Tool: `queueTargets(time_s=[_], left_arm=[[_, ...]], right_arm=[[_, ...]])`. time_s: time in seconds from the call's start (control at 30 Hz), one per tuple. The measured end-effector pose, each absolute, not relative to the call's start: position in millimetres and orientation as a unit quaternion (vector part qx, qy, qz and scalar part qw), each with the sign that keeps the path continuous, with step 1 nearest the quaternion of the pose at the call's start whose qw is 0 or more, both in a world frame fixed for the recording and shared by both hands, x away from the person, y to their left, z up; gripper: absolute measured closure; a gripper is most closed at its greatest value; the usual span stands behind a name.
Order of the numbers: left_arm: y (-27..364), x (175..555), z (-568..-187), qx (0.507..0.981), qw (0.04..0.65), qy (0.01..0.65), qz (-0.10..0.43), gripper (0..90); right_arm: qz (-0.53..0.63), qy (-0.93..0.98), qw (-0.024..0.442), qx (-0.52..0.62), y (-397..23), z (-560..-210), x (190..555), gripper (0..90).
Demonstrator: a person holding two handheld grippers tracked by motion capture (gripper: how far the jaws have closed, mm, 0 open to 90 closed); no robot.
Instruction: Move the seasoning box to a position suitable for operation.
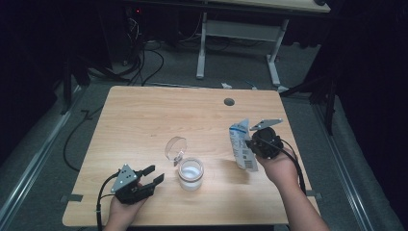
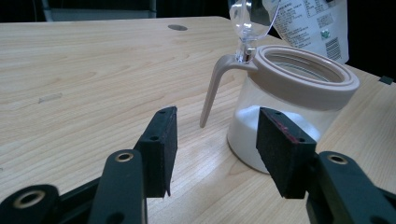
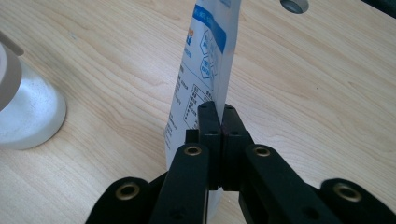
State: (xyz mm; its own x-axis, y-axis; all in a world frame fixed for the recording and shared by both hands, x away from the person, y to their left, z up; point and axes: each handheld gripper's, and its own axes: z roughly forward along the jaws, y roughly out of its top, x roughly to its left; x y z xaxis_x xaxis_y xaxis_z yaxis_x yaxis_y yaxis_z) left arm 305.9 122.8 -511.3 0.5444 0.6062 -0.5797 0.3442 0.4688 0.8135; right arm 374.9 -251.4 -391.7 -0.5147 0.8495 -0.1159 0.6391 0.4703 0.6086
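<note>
On the worktop's (image 1: 144, 110) right side, the right tool (image 3: 217, 122) pinches a white pouch (image 1: 240, 144) with blue print, standing upright. Left tool (image 2: 215, 149) gapes empty beside the glass jar (image 1: 191, 174), lid flipped up, white powder inside.

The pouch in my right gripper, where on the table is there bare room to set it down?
The table is bare across its far half, from the left edge to the round hole. The strip between the jar and the pouch is also free. It is crowded near the front, around the jar, its raised lid and the left gripper.
</note>
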Motion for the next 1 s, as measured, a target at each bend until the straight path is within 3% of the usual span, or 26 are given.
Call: queueTargets(time_s=[0.8, 1.0], left_arm=[[132, 314, -511, 0.504, 0.712, 0.48, 0.098, 48.3], [134, 319, -516, 0.527, 0.694, 0.479, 0.108, 46.3]], right_arm=[[0.332, 0.793, 0.237, 0.452, -274, -414, 342, 90.0], [0.348, 0.785, 0.248, 0.448, -275, -417, 337, 90.0]])
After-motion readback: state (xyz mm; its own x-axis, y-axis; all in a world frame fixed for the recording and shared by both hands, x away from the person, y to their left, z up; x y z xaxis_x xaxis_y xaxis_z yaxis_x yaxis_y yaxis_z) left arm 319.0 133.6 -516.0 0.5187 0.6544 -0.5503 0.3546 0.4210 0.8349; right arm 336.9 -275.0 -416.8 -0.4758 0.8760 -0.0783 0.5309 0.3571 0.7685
